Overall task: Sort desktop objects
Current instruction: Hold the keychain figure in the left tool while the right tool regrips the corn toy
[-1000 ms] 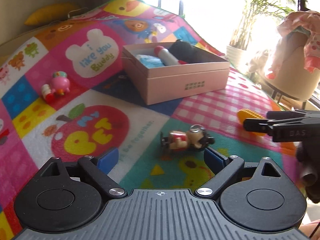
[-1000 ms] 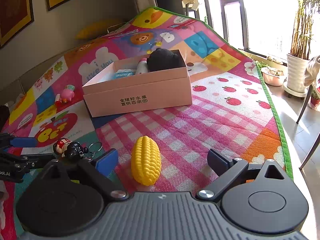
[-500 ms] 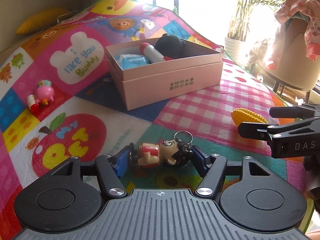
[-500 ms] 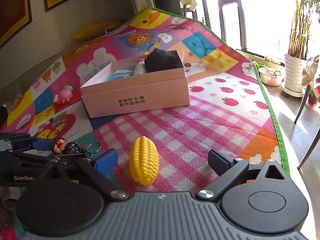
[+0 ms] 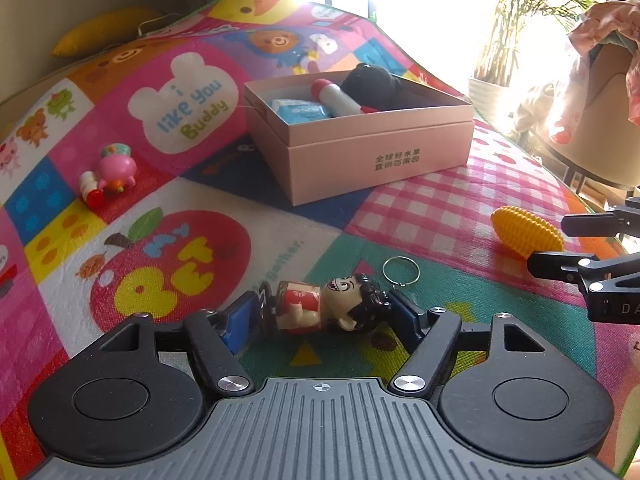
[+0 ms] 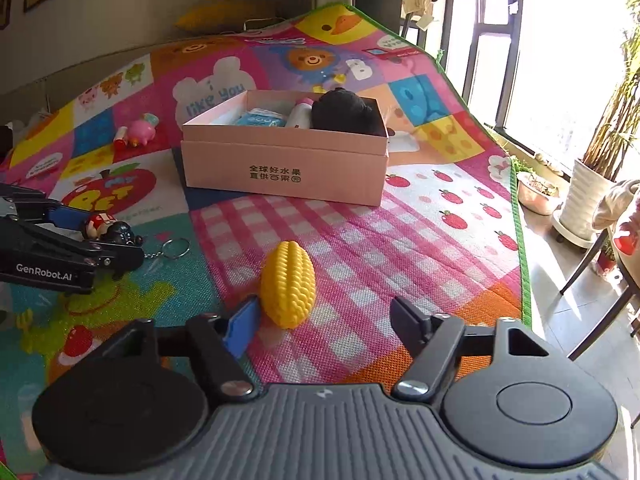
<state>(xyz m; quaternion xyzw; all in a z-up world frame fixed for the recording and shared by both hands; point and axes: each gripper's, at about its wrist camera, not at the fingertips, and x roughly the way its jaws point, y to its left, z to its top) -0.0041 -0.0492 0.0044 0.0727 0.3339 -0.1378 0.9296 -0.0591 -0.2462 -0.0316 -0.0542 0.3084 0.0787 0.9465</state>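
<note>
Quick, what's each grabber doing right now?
Left gripper: shut on the doll keychain.
Right gripper: open, empty, toy corn just ahead.

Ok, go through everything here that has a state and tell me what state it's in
left gripper: shut on the figure keychain, which lies on its side
right gripper: open, corn toy between its fingers, ungripped
pink box: open, items inside
pink pig toy: loose on the mat

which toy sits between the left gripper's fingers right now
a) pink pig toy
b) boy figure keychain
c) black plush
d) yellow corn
b, the left gripper has its blue pads on either side of the boy figure keychain, which lies on the mat; the yellow corn lies by the open right gripper.
</note>
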